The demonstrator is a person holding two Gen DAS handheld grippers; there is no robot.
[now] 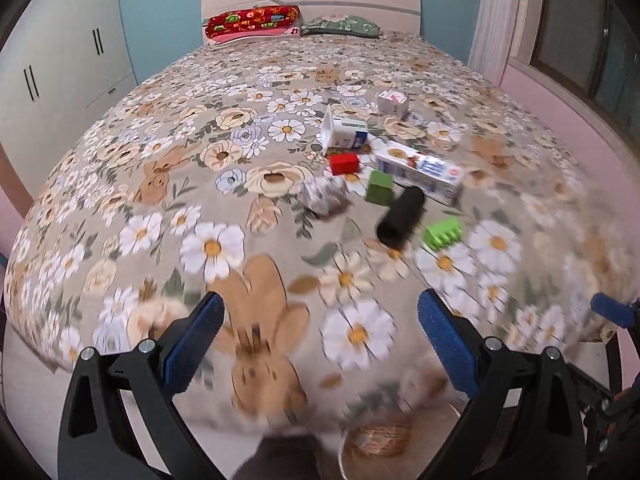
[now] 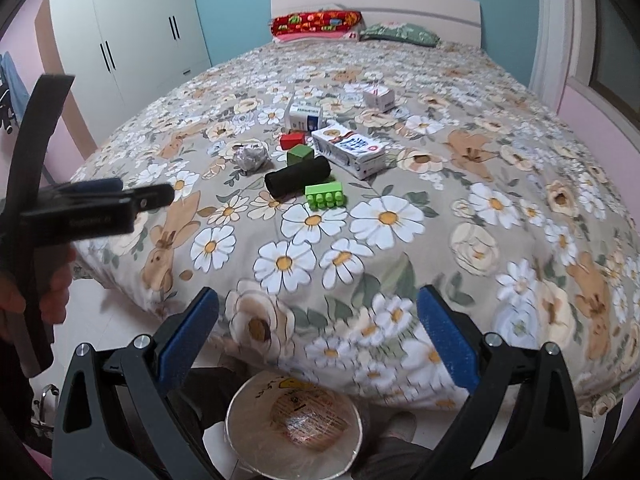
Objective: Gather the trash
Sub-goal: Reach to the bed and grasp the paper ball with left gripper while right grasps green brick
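Note:
Several items lie in a cluster on the floral bedspread: a crumpled foil ball, a black roll, a long milk carton, a blue-white carton, a small white box, red, dark green and bright green toy blocks. My left gripper is open and empty over the bed's near edge. My right gripper is open and empty, above a round bowl-like bin on the floor.
Pillows lie by the headboard. A white wardrobe stands at the left. The left gripper's side shows in the right wrist view at the bed's left edge. The bin's rim shows in the left wrist view.

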